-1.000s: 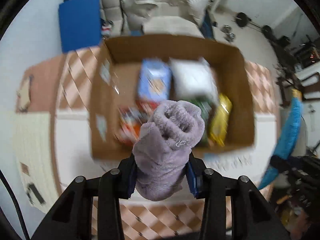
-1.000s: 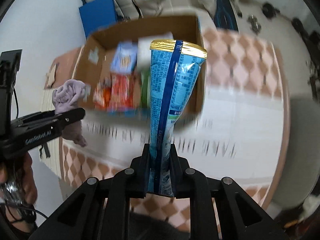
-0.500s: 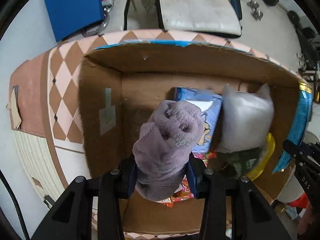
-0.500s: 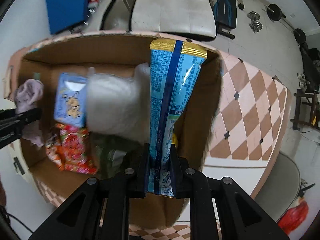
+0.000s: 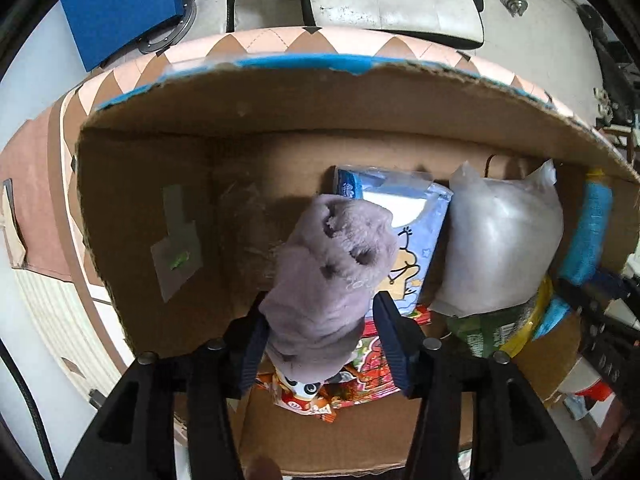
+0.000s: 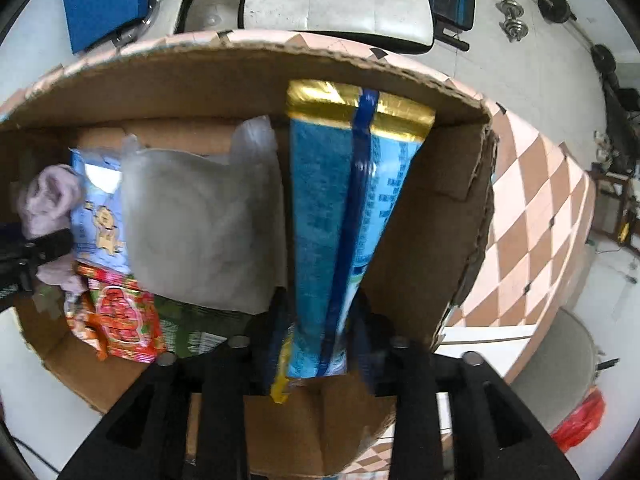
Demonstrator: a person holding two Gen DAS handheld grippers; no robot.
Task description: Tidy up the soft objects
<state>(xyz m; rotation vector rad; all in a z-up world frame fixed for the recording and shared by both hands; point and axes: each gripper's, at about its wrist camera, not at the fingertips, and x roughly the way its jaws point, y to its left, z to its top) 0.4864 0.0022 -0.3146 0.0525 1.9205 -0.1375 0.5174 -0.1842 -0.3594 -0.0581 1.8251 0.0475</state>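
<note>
The fuzzy purple sock point(image 5: 332, 276) hangs over the box point(image 5: 280, 92) between the left gripper point(image 5: 320, 344) fingers, which are opening. It is soft and light, best pinched mid-roll. The right gripper point(image 6: 320, 340) fingers are opening around the crinkly blue bag point(image 6: 340, 216).

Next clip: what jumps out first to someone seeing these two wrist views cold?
A fuzzy lilac sock bundle fills the middle of the left wrist view, between the opening jaws of the left gripper over the cardboard box. In the right wrist view, a tall blue snack bag with a gold top stands between the right gripper's opening jaws at the box's right end, beside a white pouch.
</note>
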